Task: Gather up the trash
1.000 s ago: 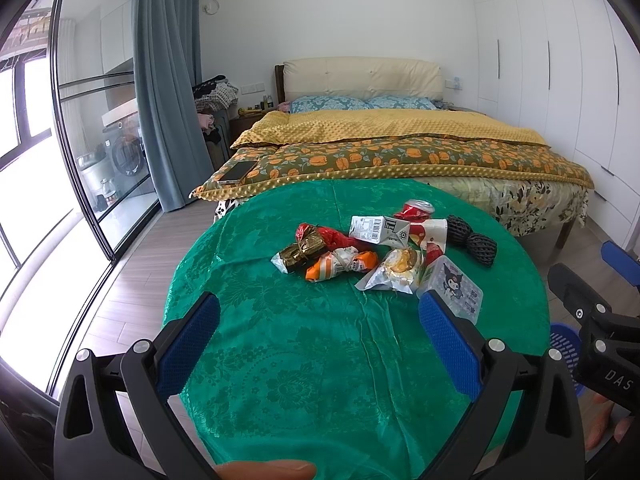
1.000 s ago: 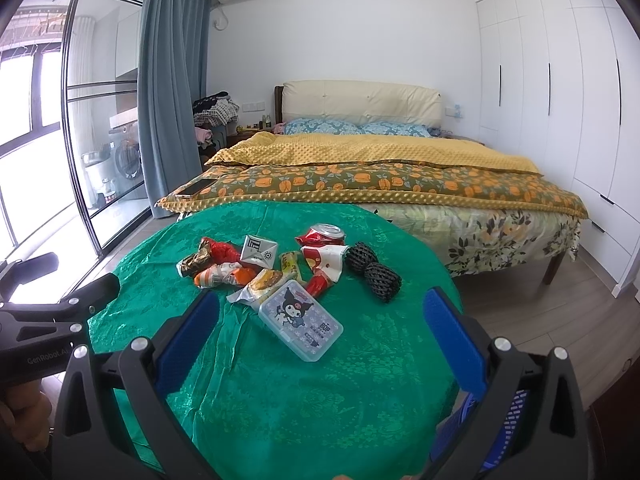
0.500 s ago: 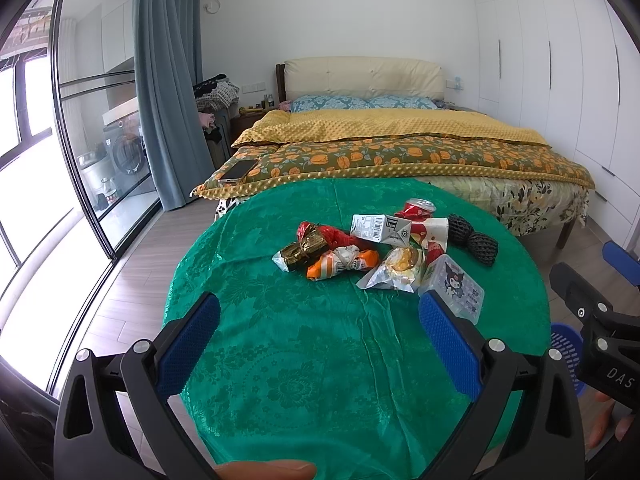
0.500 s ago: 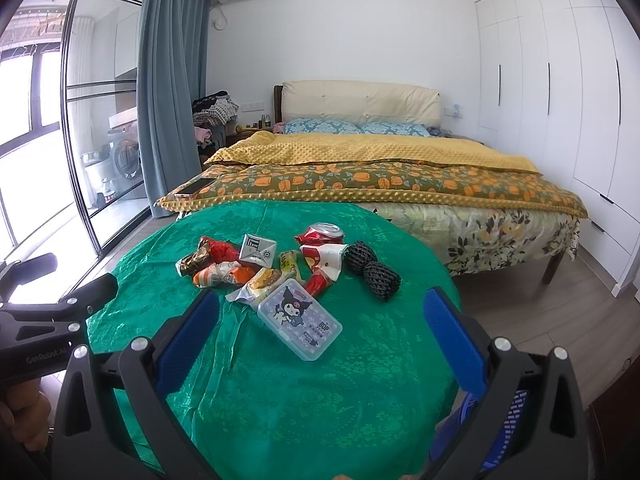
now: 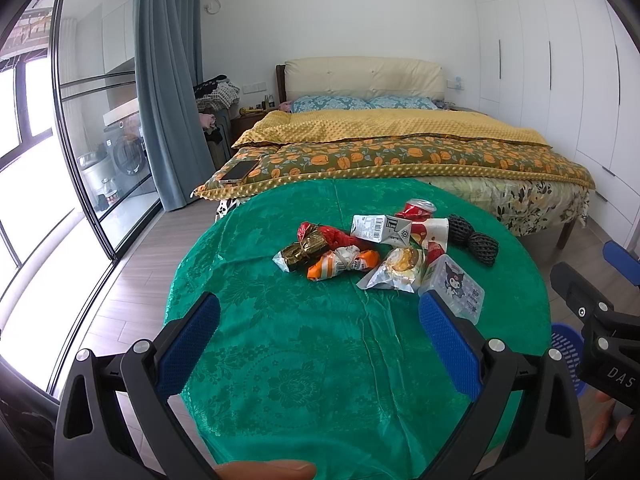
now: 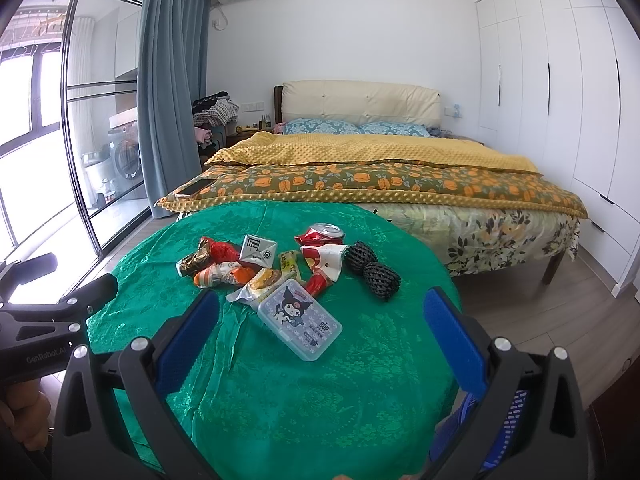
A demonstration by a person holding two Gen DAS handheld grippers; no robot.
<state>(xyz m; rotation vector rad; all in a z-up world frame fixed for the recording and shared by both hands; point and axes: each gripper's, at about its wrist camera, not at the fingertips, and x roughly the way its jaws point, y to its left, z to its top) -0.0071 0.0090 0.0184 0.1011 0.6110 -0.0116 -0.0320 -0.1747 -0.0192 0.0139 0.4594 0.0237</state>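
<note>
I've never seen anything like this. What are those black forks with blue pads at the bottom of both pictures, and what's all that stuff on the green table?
Those are no robot arms: a person holds a two-finger gripper in each hand, with a wide-angle camera on each looking forward along the fingers. One picture comes from the left gripper, the other from the right gripper. Both are open and hold nothing.

Ahead is a round table under a green tablecloth, a bed behind it. The trash lies in a loose pile: a crushed red can, a flattened paper cup, a small carton, an orange snack wrapper, a clear packet with a bun, two black foam nets and a clear plastic box with a cartoon lid. A blue basket stands beside the table, low on the right.
</note>
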